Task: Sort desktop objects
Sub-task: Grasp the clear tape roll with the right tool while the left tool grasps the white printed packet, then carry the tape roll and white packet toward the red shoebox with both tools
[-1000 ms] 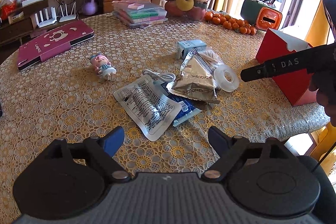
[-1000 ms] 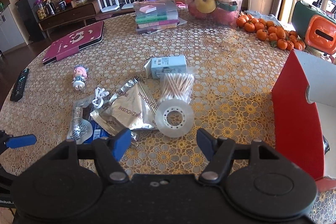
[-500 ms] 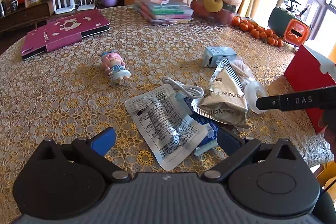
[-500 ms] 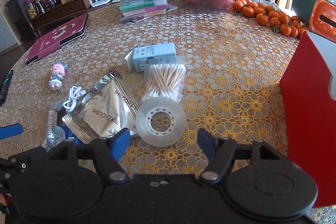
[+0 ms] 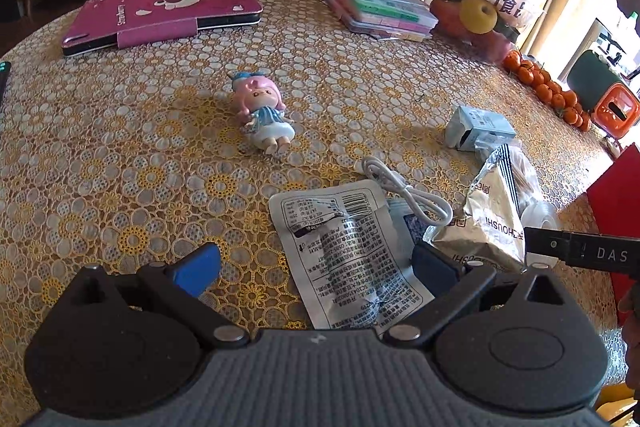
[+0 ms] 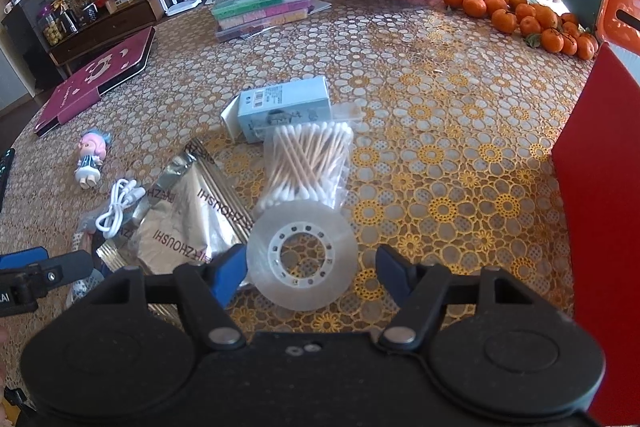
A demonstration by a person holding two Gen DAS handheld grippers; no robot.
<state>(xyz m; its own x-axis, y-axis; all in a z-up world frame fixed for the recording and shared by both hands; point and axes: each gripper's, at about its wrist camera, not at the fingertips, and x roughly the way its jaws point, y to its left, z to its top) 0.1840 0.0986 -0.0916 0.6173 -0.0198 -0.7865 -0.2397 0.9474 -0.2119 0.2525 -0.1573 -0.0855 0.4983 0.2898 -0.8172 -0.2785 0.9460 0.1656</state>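
The left claw (image 5: 316, 267) is hanging wide open just above the grey printed sachet (image 5: 344, 251), gripping nothing, its blue fingers (image 5: 198, 267) straddling the packet near the tabletop's near edge. The right claw (image 6: 310, 269) is also standing open and empty, its fingers flanking the clear tape roll (image 6: 302, 259) without pressing on it. Just beyond the roll, a bag of cotton swabs (image 6: 306, 163) is lying against a pale blue carton (image 6: 286, 107). A silver foil pouch (image 6: 192, 223) and a coiled white cable (image 6: 118, 203) are sitting to the left, the cable overlapping the sachet. Farther left, a pink-haired doll (image 5: 264, 115) is lying on the lace tabletop (image 5: 100, 147). A red box (image 6: 600, 207) is standing at the right edge. Oranges (image 6: 520, 15) are crowding the far right corner.
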